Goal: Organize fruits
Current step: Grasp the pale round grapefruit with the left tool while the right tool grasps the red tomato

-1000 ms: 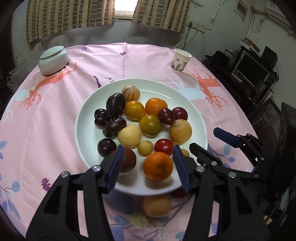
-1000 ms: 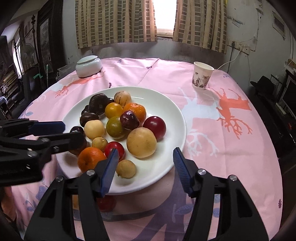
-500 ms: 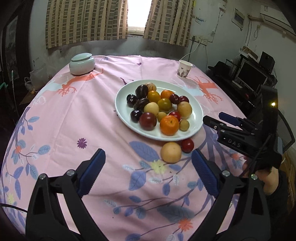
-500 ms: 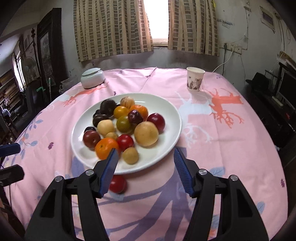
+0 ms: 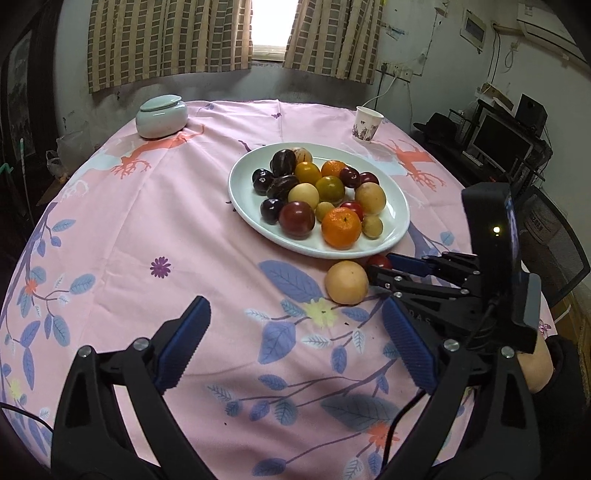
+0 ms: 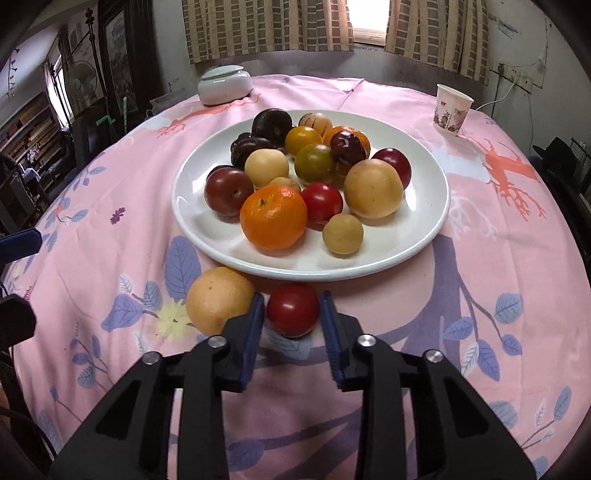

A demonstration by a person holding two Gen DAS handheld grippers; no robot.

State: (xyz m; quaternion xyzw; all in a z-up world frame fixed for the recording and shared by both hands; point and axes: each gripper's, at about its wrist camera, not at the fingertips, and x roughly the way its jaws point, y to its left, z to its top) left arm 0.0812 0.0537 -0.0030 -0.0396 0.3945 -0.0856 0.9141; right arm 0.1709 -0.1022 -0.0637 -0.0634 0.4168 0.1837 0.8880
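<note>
Fruit at issue was a red plum [image 6: 293, 309], on the tabletop [image 6: 480, 295] between the closing pads of the right hand-held gripper [image 6: 293, 317]. An off-centre squeeze could have squirted it against the pear [image 6: 218, 299] just left (round, slick skin). Left hand-held gripper [image 5: 295, 345] gaped empty.

Desk [image 5: 122, 236] left of plate [image 5: 243, 199] open cloth. Near edge: yellow fruit [image 6: 218, 299] just beside red fruit [image 6: 293, 309], plate rim close behind.

Daylight comes from the far window [image 5: 271, 27], blown out white between the curtains [image 6: 266, 27]. Room corners dim. Soft shadows fall near the plate [image 6: 424, 221] (mild glare on its rim). Strong fisheye bending, dark vignette at edges; focus sharp.
</note>
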